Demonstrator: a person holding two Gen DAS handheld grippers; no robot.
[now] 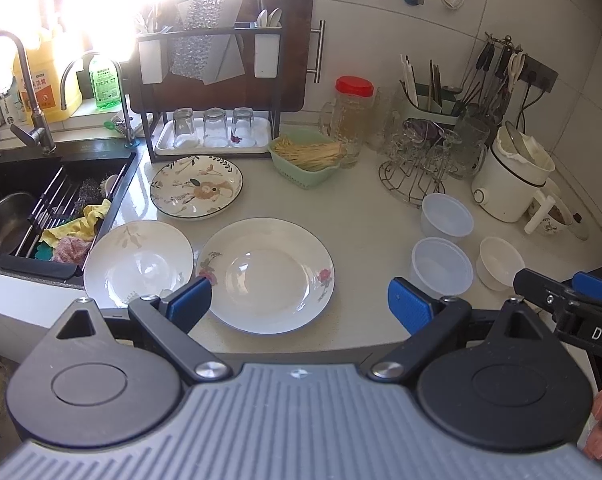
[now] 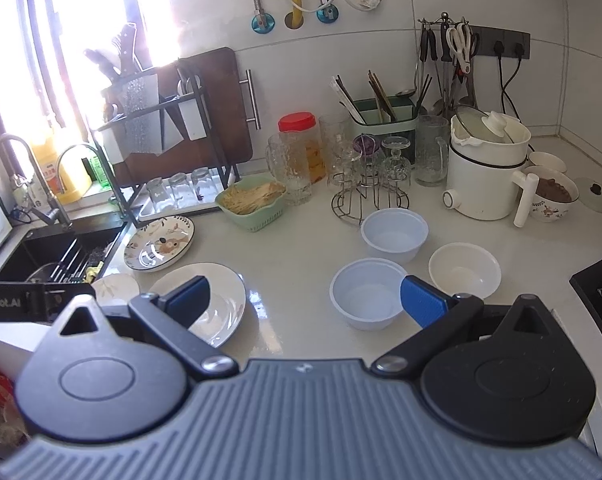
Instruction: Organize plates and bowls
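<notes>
Three plates lie on the white counter: a rose-patterned plate [image 1: 265, 274] in front of my left gripper [image 1: 299, 300], a leaf-patterned plate [image 1: 139, 262] to its left by the sink, and a rabbit-patterned plate [image 1: 196, 187] behind them. To the right stand two translucent plastic bowls [image 1: 441, 266] [image 1: 446, 216] and a small white bowl [image 1: 500, 262]. My left gripper is open and holds nothing. My right gripper [image 2: 305, 300] hovers open above the counter between the rose plate [image 2: 217, 304] and the near plastic bowl [image 2: 367, 294]; the far plastic bowl [image 2: 394, 234] and white bowl [image 2: 464, 270] lie beyond.
A black sink [image 1: 41, 208] with rack and rags is on the left. Behind the plates stand a dish rack with upturned glasses [image 1: 215, 128], a green basket [image 1: 307, 158], glass mugs on a wire stand [image 1: 415, 168] and a white electric pot [image 1: 513, 176]. A black stove edge [image 2: 601, 292] is at right.
</notes>
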